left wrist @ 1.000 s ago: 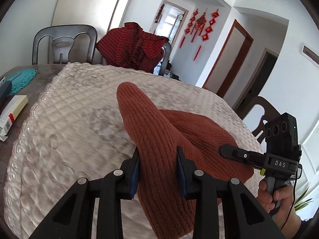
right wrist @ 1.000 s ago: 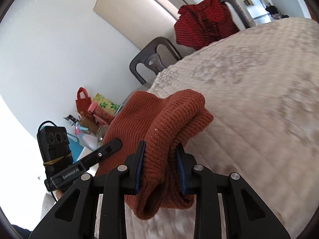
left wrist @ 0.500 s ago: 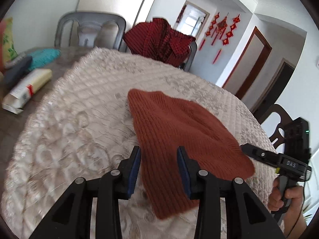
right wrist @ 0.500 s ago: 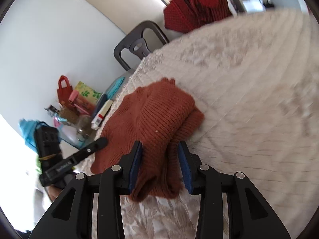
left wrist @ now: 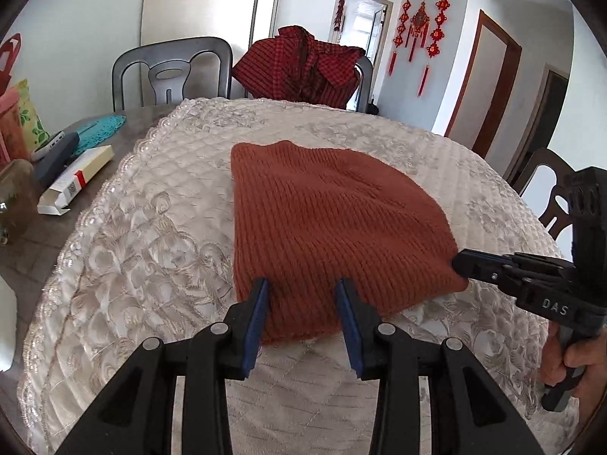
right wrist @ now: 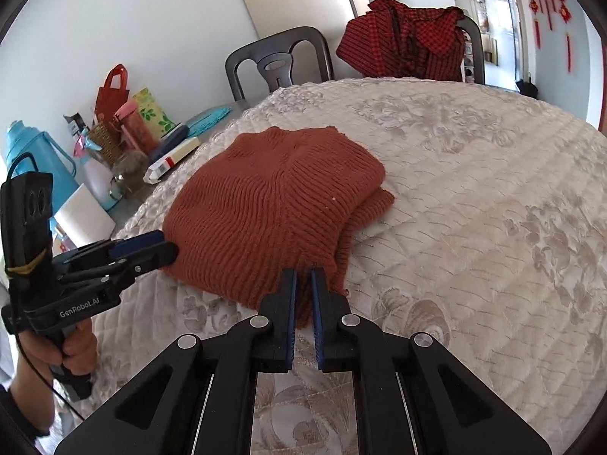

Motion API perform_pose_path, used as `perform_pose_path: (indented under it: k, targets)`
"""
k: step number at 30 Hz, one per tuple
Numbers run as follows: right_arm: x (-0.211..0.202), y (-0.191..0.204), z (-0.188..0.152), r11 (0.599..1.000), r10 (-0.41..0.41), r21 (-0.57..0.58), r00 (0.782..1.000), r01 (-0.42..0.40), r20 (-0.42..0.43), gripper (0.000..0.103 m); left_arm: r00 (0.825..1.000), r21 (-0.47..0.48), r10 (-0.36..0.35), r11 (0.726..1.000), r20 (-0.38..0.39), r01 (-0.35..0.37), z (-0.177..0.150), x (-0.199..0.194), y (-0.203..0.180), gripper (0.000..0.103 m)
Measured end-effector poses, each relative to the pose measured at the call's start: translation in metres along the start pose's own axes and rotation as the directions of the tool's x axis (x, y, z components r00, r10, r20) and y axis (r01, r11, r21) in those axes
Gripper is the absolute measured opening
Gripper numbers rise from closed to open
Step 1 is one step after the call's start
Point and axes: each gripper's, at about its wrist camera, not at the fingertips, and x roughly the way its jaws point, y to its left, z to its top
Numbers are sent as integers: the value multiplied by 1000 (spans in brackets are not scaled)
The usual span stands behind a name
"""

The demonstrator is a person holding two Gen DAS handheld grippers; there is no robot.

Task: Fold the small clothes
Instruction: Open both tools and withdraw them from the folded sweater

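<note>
A rust-red knit garment point(left wrist: 326, 220) point(right wrist: 273, 204) lies folded flat on the cream quilted table cover point(left wrist: 151, 246) point(right wrist: 474, 189). My left gripper point(left wrist: 303, 303) point(right wrist: 163, 250) sits at the garment's near edge. Its jaws stand apart over the flat fabric and do not pinch it. My right gripper point(right wrist: 303, 288) point(left wrist: 459, 265) is at the garment's near right corner. Its jaws are closing, and a fold of the knit edge is caught between the blue pads. A hand holds each gripper's handle.
A red plaid garment point(left wrist: 303, 64) point(right wrist: 402, 38) hangs over a far chair, beside a grey chair point(left wrist: 170, 72). A white box point(left wrist: 76, 180), a blue flask point(right wrist: 34, 151), a red bag point(right wrist: 112, 91) and other clutter stand left of the cover. Another chair point(left wrist: 546, 178) is at the right.
The garment hung bunched in both grippers and now lies flat on the cover. The left jaws have come off it. The right jaws widened, then narrowed onto the edge.
</note>
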Motion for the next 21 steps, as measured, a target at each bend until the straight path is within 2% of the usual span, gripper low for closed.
perform_pose_path:
  k: [3, 4, 6, 8, 9, 16, 19, 21]
  targets:
    - [-10, 4, -3, 1000, -5, -2, 1000, 5, 0, 8, 999, 11, 32, 999, -8, -31, -3, -7, -4, 41]
    - [-14, 6, -5, 1000, -11, -2, 1000, 11, -1, 12, 999, 14, 45, 999, -10, -45, -6, -10, -6, 41]
    - [-19, 9, -11, 999, -31, -9, 999, 31, -8, 22, 997, 16, 69, 997, -18, -69, -12, -17, -7, 44]
    - [-23, 14, -18, 998, -60, -25, 998, 60, -19, 41, 996, 16, 90, 996, -26, -90, -19, -23, -8, 52]
    - [-25, 16, -22, 997, -72, -34, 997, 71, -25, 42, 995, 18, 100, 995, -27, -100, -24, -26, -10, 56]
    - [-24, 27, -50, 980, -184, -97, 978, 175, -96, 43, 987, 30, 135, 991, -82, -133, -45, -27, -6, 60]
    - [-23, 28, -54, 974, -205, -115, 975, 194, -90, 45, 981, 22, 150, 989, -126, -148, -52, -19, -3, 60]
    - [-22, 30, -54, 969, -221, -130, 971, 208, -91, 47, 982, 23, 145, 989, -120, -143, -52, -20, -4, 61]
